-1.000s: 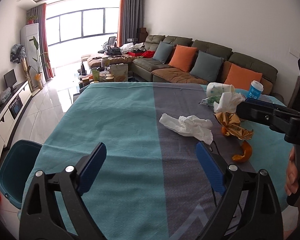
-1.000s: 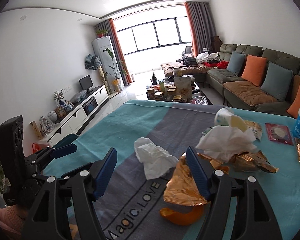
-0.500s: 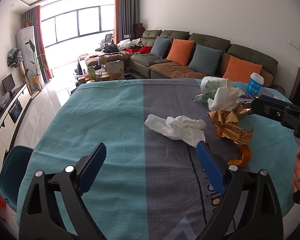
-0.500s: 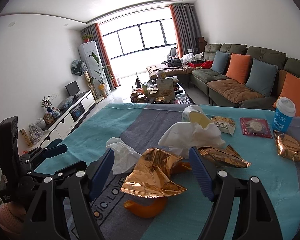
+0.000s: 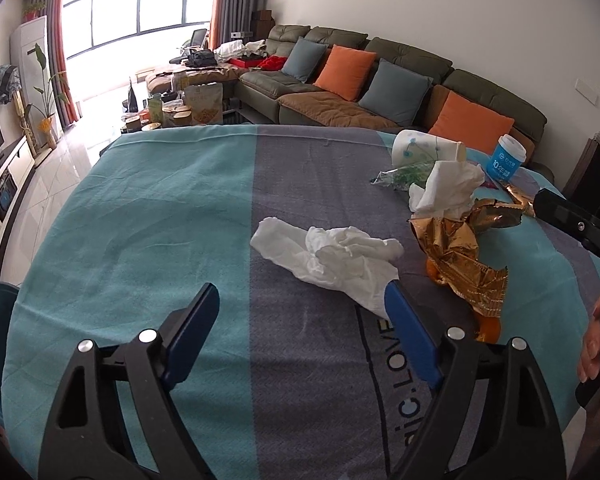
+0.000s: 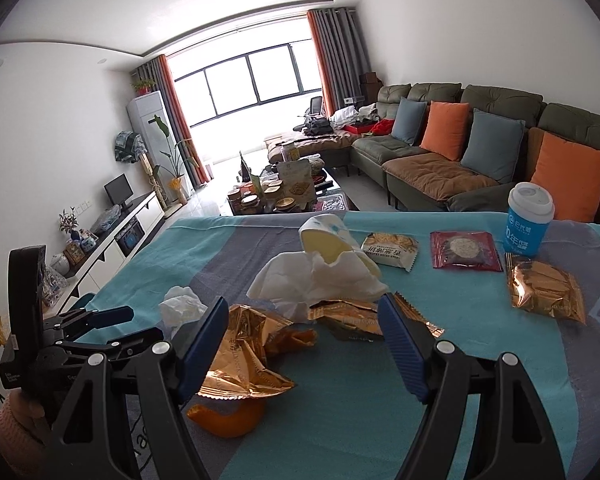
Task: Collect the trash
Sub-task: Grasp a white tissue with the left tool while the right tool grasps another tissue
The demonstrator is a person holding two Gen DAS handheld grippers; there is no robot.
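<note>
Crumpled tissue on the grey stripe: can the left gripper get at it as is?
Probably yes. The left gripper is open, the tissue lies just ahead touching its right finger, nothing between them.

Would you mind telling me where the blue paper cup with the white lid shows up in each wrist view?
Left wrist view: the blue paper cup stands at the far right of the table, in front of the sofa.
Right wrist view: the cup stands at the right, behind a gold snack packet.
Shared landmark: the tipped-over white cup by the crumpled tissue.
</note>
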